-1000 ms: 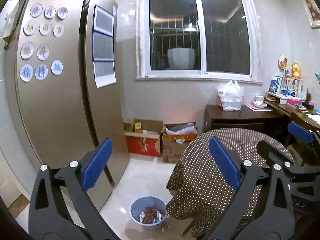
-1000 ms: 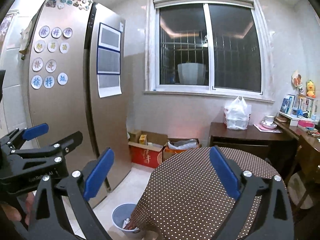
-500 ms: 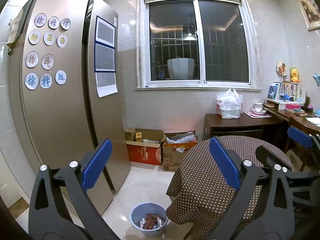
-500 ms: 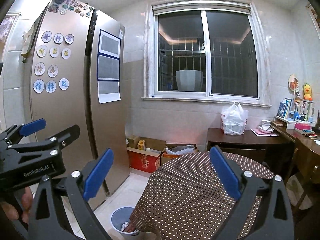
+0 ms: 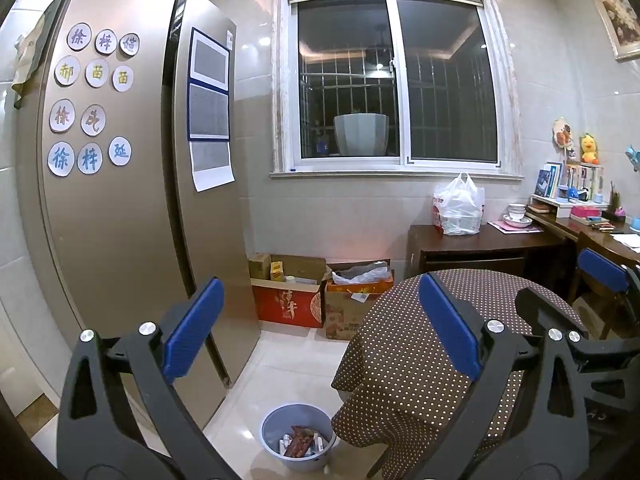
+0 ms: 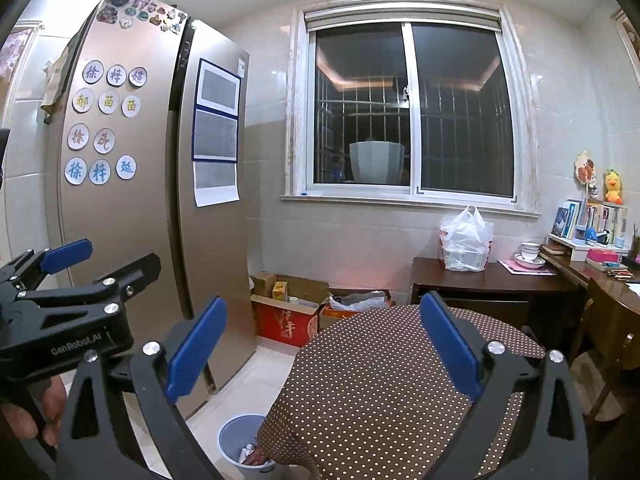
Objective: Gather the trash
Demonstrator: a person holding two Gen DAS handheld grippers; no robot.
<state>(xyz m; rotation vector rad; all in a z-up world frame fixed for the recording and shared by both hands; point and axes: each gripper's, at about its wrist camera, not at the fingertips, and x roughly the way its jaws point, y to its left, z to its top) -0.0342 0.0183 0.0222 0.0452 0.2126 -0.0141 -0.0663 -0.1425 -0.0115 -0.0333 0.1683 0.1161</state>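
View: compared with one second ago both of my cameras now look higher. The window (image 5: 394, 80) sits lower in the picture, and in the right wrist view the ceiling lights have come in. I read this as both grippers having been lifted and tilted up, away from the floor.

Left gripper (image 5: 320, 332): spread wide, nothing between the blue pads, held in the air over the edge of the table (image 5: 420, 360).

Right gripper (image 6: 324, 344): also spread wide and empty, above the dotted tablecloth. (In the left wrist view I see it at the right border, beside my left one.)

Trash: I see it only inside the blue bin (image 5: 298, 436) on the floor, between the fridge (image 5: 120, 220) and the table. There are wrappers in it. The bin has slid toward the bottom edge of both views and is well below the grippers.

Table: its top looks bare, with no loose trash that I can find.

Other things: cardboard boxes (image 5: 288, 294) under the window and a white plastic bag (image 5: 458, 210) on the dark cabinet. I cannot tell if these count as trash.

Meaning for the task: I judge that the collecting around the table is finished, or nearly so. With both grippers empty and raised, the next step is probably to search for more trash, or to stop.
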